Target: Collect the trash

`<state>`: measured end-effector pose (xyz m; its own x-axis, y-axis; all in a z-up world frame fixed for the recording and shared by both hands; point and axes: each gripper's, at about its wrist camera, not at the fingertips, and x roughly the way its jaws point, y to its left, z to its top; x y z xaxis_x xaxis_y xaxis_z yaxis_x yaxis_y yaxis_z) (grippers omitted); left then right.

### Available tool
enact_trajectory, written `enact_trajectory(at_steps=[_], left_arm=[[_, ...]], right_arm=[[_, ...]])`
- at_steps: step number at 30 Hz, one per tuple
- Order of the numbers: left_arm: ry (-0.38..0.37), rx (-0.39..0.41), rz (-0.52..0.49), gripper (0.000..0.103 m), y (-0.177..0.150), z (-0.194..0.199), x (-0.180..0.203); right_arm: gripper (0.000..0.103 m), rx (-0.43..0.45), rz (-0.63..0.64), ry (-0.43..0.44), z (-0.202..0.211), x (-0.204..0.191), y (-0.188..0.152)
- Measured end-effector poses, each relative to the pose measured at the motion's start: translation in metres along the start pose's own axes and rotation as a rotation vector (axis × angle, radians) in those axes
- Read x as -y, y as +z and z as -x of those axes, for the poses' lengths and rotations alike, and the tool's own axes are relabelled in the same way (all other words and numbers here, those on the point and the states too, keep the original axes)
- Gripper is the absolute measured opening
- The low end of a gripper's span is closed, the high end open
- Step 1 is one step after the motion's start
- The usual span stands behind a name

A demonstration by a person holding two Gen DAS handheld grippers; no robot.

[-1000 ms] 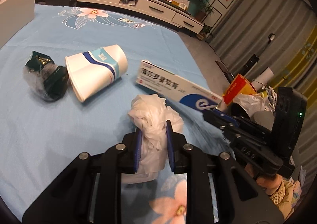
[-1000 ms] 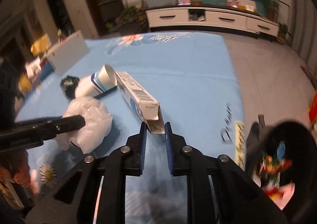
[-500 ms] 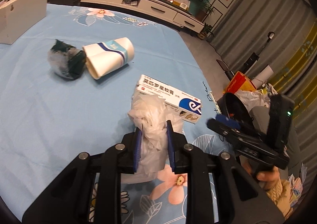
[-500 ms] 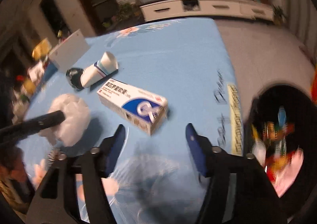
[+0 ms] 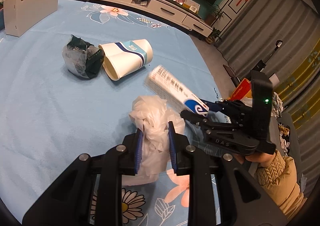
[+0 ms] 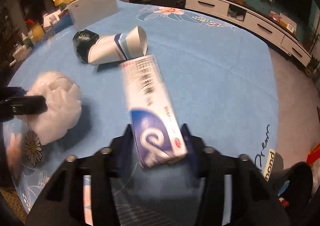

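Note:
A crumpled white plastic bag (image 5: 152, 110) sits squeezed between the blue pads of my left gripper (image 5: 155, 132), which is shut on it just above the blue flowered tablecloth (image 5: 50, 106). The same bag (image 6: 58, 102) shows at the left of the right wrist view. A long white-and-blue medicine box (image 6: 148, 94) has its near end between the fingers of my right gripper (image 6: 158, 132). Those jaws are closing, and both pads touch the box's sides. In the left wrist view the box (image 5: 170, 86) sticks out tilted from the right gripper (image 5: 195, 109), which a hand in a beige knitted sleeve holds.
A flattened white paper cup (image 5: 126, 58) with blue bands and a dark crumpled wrapper (image 5: 82, 60) lie side by side farther back. A white board (image 5: 30, 12) stands at the far left. A dark bin (image 6: 300, 182) with trash sits past the table's right edge.
My right gripper opened wide, dropped toward the box and rolled, and now has the box's near end between its fingers. The box has turned and tilted. The left gripper kept hold of the bag and drifted slightly.

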<state>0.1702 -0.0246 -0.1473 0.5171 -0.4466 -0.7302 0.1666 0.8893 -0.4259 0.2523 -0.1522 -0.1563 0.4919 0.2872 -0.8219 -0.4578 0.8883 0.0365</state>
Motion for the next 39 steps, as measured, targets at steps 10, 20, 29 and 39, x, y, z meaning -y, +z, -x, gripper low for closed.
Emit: enact_trajectory(at_steps=[10, 20, 29, 39], left_arm=[[-0.018, 0.008, -0.011, 0.024, -0.003, 0.007, 0.005], [-0.049, 0.021, -0.066, 0.024, -0.011, 0.024, 0.028], [-0.104, 0.009, -0.158, 0.024, -0.016, 0.026, 0.076], [-0.185, -0.008, -0.327, 0.024, -0.01, 0.006, 0.169]], right_arm=[[0.017, 0.095, -0.143, 0.026, 0.041, -0.01, -0.027], [0.016, 0.194, -0.284, 0.004, 0.109, -0.011, -0.075], [0.016, 0.273, -0.447, -0.092, 0.166, 0.024, -0.128], [0.017, 0.335, -0.621, -0.202, 0.201, 0.072, -0.178]])
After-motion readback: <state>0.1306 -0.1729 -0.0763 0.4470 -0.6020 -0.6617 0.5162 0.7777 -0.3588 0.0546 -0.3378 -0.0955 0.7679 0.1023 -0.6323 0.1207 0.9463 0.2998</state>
